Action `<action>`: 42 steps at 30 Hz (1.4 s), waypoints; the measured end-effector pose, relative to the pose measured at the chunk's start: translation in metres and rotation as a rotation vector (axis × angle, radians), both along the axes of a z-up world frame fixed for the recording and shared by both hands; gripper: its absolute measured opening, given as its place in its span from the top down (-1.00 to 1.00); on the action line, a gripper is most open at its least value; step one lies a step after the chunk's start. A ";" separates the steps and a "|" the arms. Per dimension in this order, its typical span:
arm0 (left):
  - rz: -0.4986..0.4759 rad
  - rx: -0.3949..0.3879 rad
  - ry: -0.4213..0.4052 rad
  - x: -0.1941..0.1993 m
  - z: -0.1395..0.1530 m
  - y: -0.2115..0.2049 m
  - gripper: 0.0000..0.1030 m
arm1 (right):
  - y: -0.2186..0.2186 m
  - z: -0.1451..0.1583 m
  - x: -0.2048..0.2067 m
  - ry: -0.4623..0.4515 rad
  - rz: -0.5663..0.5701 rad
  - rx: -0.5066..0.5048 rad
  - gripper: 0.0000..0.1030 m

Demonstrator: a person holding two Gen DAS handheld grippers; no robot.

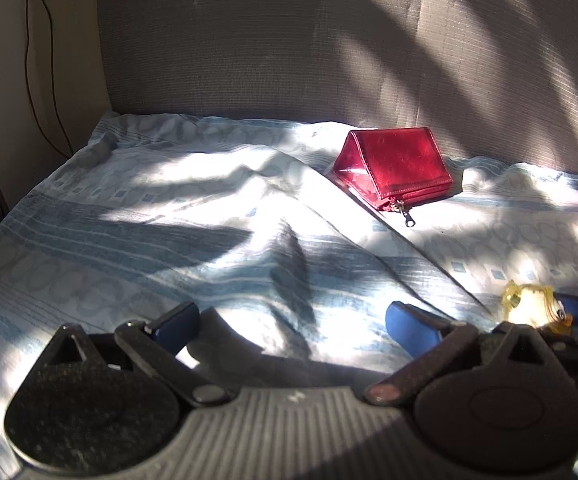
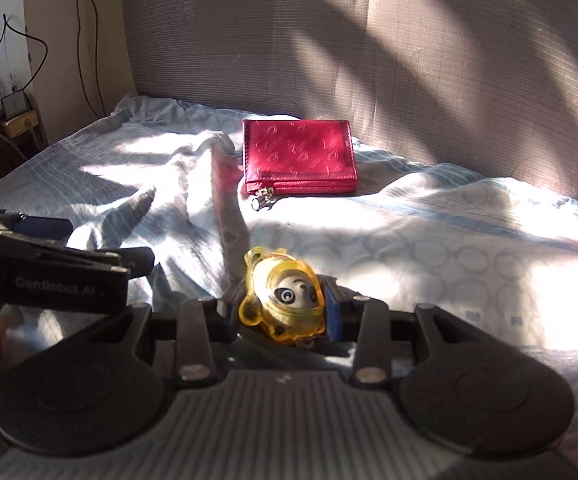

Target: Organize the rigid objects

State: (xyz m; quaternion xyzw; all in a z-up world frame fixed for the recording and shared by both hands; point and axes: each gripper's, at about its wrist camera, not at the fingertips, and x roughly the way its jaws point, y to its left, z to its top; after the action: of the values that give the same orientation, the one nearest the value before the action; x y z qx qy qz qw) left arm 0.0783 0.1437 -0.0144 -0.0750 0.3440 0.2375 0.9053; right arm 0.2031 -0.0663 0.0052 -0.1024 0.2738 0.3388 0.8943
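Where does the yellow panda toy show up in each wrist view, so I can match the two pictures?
Left wrist view: the yellow panda toy sits at the lower right edge, held in the right tool.
Right wrist view: it is low in the centre, clamped between the right tool's fingers.
Shared landmark: the red wallet standing on the bedsheet near the grey headboard.

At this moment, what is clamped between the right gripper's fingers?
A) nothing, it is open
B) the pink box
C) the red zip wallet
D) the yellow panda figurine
D: the right gripper is shut on the yellow panda figurine, while the red wallet stands on the bedsheet by the backrest and the left gripper is open.
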 end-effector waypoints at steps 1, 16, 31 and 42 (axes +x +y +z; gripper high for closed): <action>-0.005 0.009 0.003 0.000 0.000 -0.002 -0.99 | -0.008 -0.001 -0.010 -0.009 0.014 -0.004 0.18; -0.213 0.012 -0.081 -0.021 0.010 -0.053 -0.96 | -0.187 -0.016 -0.142 -0.064 -0.233 0.059 0.19; -0.881 -0.301 0.088 -0.021 0.012 -0.288 -0.47 | -0.256 -0.030 -0.177 -0.097 -0.322 0.162 -0.01; -0.912 -0.290 0.060 -0.018 0.012 -0.320 -0.03 | -0.267 -0.030 -0.191 -0.182 -0.330 0.187 0.14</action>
State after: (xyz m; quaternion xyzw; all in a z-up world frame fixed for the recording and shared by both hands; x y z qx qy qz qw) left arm 0.0604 -0.1760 -0.0022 -0.0351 0.3972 -0.2322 0.8872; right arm 0.0118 -0.3332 -0.0252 -0.0030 0.1723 0.2010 0.9643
